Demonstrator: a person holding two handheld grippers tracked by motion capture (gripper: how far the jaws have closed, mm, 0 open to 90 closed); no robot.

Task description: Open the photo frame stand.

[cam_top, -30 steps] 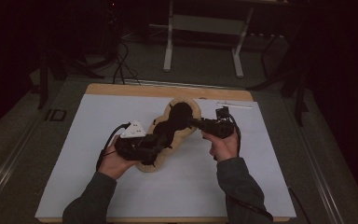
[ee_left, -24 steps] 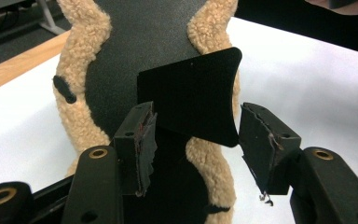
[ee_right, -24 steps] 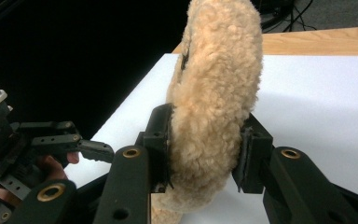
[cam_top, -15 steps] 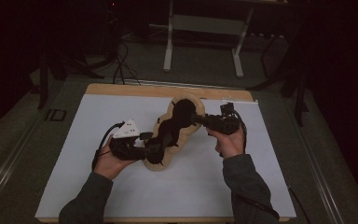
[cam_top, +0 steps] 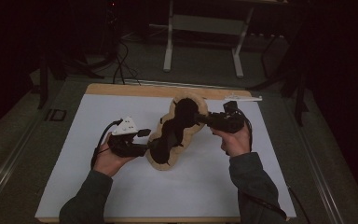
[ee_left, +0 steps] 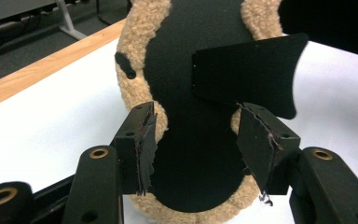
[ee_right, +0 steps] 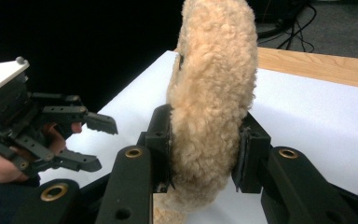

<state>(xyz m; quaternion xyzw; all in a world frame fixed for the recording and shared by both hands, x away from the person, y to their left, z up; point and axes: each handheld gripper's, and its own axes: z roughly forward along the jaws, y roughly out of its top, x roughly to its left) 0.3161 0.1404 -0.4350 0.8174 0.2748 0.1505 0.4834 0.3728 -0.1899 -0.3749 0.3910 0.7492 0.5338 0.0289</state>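
Note:
A long, lobed pad (cam_top: 177, 130) with a tan fleece rim and a black face is held up on edge over the white table top (cam_top: 84, 186), its lower end near the surface. My right gripper (cam_top: 200, 119) is shut on its upper part; in the right gripper view both pads squeeze the fleece (ee_right: 214, 93) between them (ee_right: 205, 154). My left gripper (cam_top: 145, 141) stands open beside the pad's lower end. In the left gripper view its jaws (ee_left: 196, 149) frame the black face (ee_left: 182, 46) without pressing it. Seen from the right gripper view, the left gripper (ee_right: 105, 144) hangs apart from the fleece.
A wooden strip (cam_top: 121, 89) shows along the table's far edge, with a small white object (cam_top: 242, 98) lying on it at the right. Behind the table stand a metal frame's legs (cam_top: 168, 42) and floor cables (cam_top: 116, 60). The surroundings are dark.
The pad has been raised from lying nearly flat to standing on edge as the right hand rose. The left gripper has drawn back to the left, off the pad.

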